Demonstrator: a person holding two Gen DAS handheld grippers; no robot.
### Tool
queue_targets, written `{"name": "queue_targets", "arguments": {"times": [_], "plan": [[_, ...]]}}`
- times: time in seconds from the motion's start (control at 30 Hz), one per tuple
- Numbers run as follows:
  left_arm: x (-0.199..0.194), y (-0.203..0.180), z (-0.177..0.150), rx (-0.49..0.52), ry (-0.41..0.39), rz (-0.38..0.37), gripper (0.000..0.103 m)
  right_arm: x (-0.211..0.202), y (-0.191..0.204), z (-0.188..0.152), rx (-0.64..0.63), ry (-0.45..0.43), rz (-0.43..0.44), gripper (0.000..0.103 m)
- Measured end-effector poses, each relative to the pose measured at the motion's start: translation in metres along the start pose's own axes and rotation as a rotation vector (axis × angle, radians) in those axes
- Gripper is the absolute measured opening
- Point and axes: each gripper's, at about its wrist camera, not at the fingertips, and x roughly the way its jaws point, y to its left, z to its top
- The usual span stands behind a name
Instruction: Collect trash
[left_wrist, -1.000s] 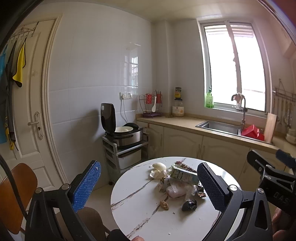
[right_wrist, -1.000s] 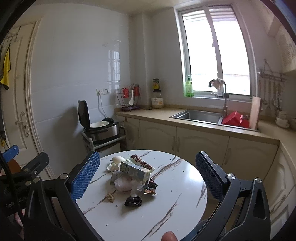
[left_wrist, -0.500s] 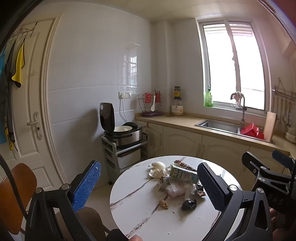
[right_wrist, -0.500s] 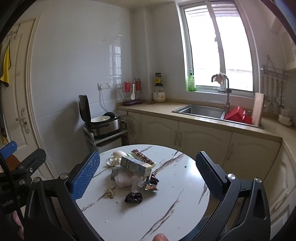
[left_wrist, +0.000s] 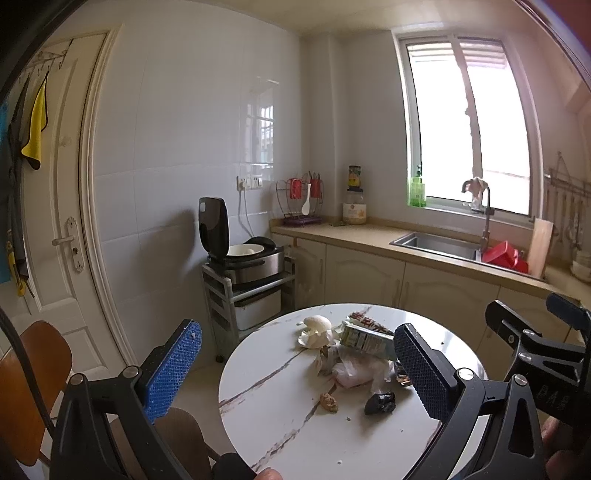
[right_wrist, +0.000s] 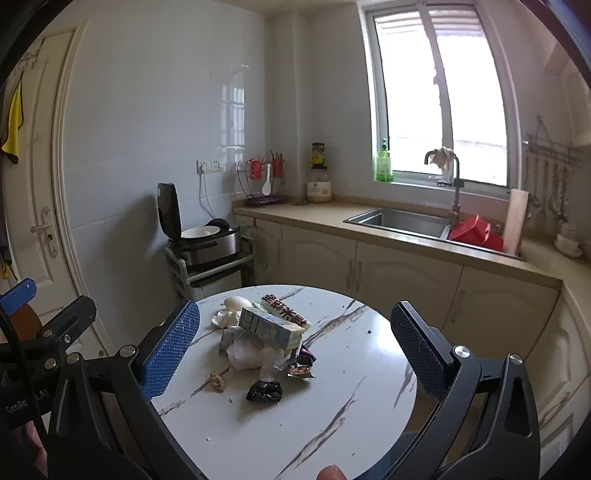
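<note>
- On the round marble table (right_wrist: 332, 413), toward its far left part, the trash pile (right_wrist: 264, 343) is sitting in one loose heap: a carton (right_wrist: 269, 328) lying on its side across the top, a crumpled plastic bag (right_wrist: 247, 352) under it, a red-and-white wrapper (right_wrist: 284, 313) behind, and a dark crumpled scrap (right_wrist: 264, 391) lying apart at the near edge of the heap.
- The right gripper (right_wrist: 295, 343) is hovering above the near rim with its jaws spread wide and holding nothing; the heap is lying straight ahead, slightly left of its centre line.
- The left gripper (left_wrist: 297, 373) is likewise hanging released and empty, but the heap is falling toward its right finger (left_wrist: 421, 373), so it is sitting off-axis for that hand.
- The carton's long axis is running from near-left to far-right in the right wrist view, roughly crosswise to the approach.
- Judging from this, the right hand seems better lined up, and the dark scrap is looking like the nearest loose piece.
- No bin or bag for collecting is showing in either view.
</note>
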Motion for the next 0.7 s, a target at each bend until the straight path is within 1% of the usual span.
{"name": "queue_targets", "arguments": {"times": [0.1, 0.17, 0.27, 0.33, 0.4, 0.47, 0.63, 0.7], "plan": [[0.008, 0.0, -0.002, 0.004, 0.017, -0.003, 0.102, 0.005, 0.0, -0.001, -0.002, 0.011, 0.001, 0.103], [0.019, -0.001, -0.006, 0.008, 0.043, -0.005, 0.102, 0.012, 0.0, -0.003, -0.006, 0.029, 0.003, 0.103], [0.045, 0.001, -0.018, 0.016, 0.119, -0.005, 0.102, 0.036, -0.002, -0.012, -0.013, 0.101, 0.007, 0.103], [0.062, 0.002, -0.026, 0.009, 0.166, -0.006, 0.102, 0.059, -0.004, -0.024, -0.02, 0.171, 0.012, 0.103], [0.086, 0.004, -0.038, 0.002, 0.234, -0.009, 0.102, 0.081, -0.006, -0.037, -0.023, 0.233, 0.016, 0.103], [0.101, 0.005, -0.04, 0.003, 0.276, -0.01, 0.102, 0.097, -0.008, -0.049, -0.023, 0.263, 0.021, 0.103], [0.146, 0.007, -0.048, 0.005, 0.394, -0.014, 0.102, 0.14, -0.01, -0.081, -0.026, 0.379, 0.037, 0.103], [0.162, 0.009, -0.052, 0.002, 0.427, -0.021, 0.102, 0.155, -0.008, -0.091, -0.031, 0.424, 0.051, 0.101]]}}
